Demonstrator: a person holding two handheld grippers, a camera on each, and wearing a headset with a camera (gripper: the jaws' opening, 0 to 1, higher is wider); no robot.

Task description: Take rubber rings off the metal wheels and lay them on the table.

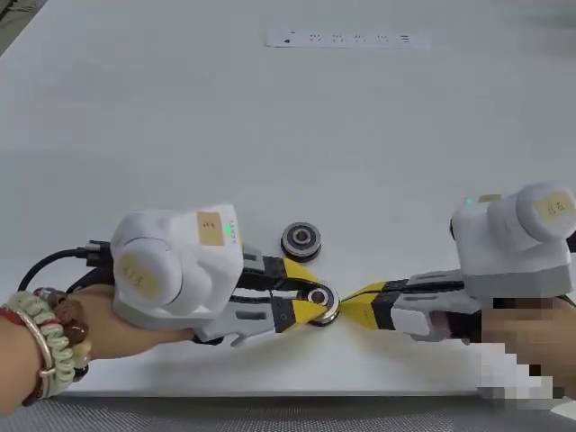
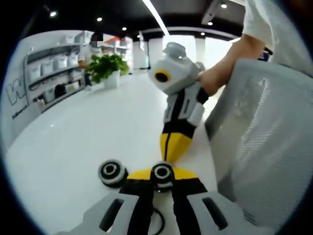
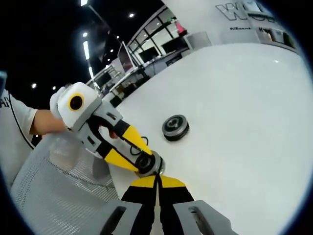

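While my left gripper (image 1: 310,302) clamps the wheel (image 1: 322,300) near the table's (image 1: 270,135) front edge, head view, my right gripper (image 1: 349,304) sits closed at its rim. Left gripper view: hold square. Right gripper view: catch only rubber, peel outward.

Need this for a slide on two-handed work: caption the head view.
Left gripper clamps a metal wheel; the shut right gripper touches its rim; second wheel lies nearby.
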